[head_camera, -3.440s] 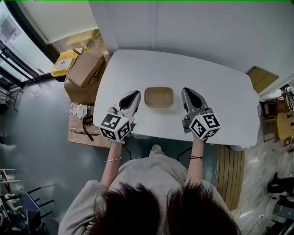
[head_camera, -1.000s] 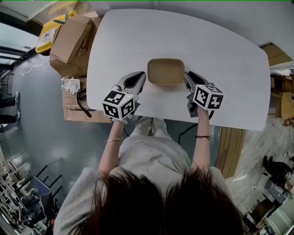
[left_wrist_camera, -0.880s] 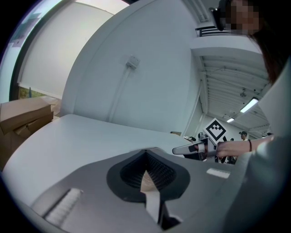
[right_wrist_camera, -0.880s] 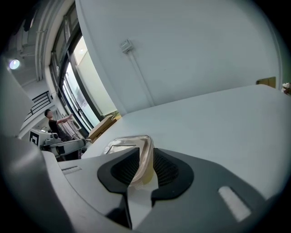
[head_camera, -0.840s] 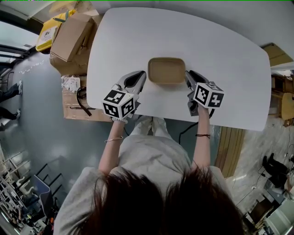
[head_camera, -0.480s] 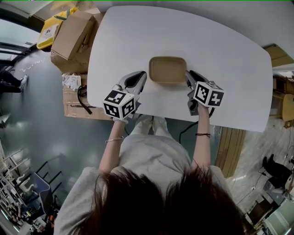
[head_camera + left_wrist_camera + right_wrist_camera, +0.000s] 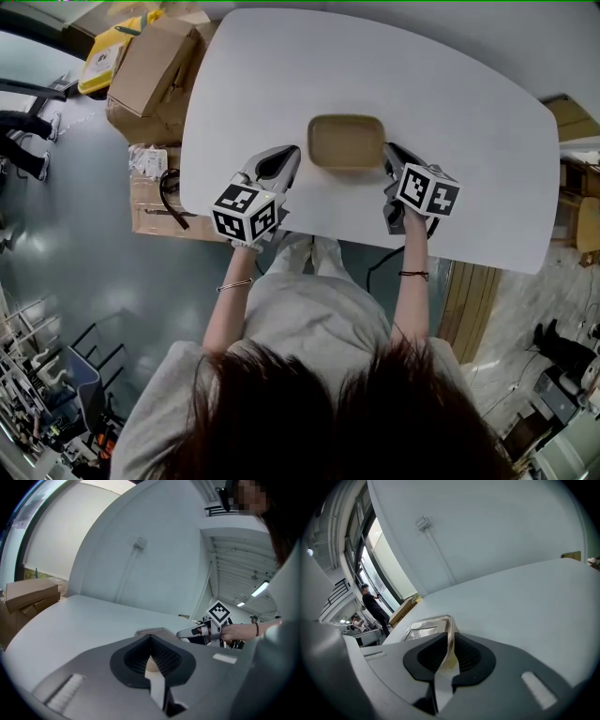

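- On your side of the tray, both forearms reach out over the table's near edge, and the marker cubes ride at the back of each tool, closest to you.
- At the tray's left short end, your left gripper lies low and angles inward. Its jaws are pressed nearly together, and a sliver of beige rim shows between the pads.
- At the tray's right short end, your right gripper mirrors that pose. In the right gripper view the thin tray wall stands upright between the pads, so that side has a firm pinch on the rim.
- Here's the relation that counts: the tray's long axis runs straight from one gripper to the other. One gripper is on each end, so neither hand is nearer than the other. The body of the tray lies inward of both sets of fingers.
- From the left gripper view, the tray rim sits just past the jaw tips, and the right gripper shows beyond it at about the same height.
- Beyond the tray, the white table runs on to its far edge.
- Well off to the tray's far left, cardboard boxes sit on the floor beside the table.
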`<state>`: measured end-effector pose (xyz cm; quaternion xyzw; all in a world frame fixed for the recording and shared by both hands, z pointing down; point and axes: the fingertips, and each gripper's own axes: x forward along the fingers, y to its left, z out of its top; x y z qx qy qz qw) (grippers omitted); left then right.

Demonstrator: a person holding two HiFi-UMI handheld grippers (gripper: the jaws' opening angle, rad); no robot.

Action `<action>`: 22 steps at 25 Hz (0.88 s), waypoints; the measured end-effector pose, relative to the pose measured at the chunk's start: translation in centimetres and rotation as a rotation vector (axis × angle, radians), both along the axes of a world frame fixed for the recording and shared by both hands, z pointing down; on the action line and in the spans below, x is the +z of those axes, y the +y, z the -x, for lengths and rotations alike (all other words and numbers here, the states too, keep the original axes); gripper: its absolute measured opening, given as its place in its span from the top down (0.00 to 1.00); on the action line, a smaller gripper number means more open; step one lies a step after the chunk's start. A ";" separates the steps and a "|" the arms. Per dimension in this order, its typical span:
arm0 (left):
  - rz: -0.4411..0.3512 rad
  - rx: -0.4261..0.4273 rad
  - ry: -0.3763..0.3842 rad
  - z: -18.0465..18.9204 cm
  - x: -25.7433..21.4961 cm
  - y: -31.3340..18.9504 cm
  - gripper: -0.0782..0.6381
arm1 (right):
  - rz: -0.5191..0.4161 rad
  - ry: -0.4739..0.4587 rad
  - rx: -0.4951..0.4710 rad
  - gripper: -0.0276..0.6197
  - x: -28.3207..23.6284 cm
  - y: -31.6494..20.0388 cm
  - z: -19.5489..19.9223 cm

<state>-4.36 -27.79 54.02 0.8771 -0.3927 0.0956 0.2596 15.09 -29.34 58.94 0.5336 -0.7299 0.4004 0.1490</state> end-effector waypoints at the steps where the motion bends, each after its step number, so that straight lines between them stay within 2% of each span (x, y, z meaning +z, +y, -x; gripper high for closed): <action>1: 0.000 -0.001 -0.001 0.0 0.1 0.1 0.90 | -0.002 -0.002 0.004 0.87 0.0 0.0 0.0; 22: -0.015 -0.016 -0.009 0.5 -0.3 -0.1 0.90 | 0.006 -0.036 0.072 0.90 -0.3 -0.1 -0.2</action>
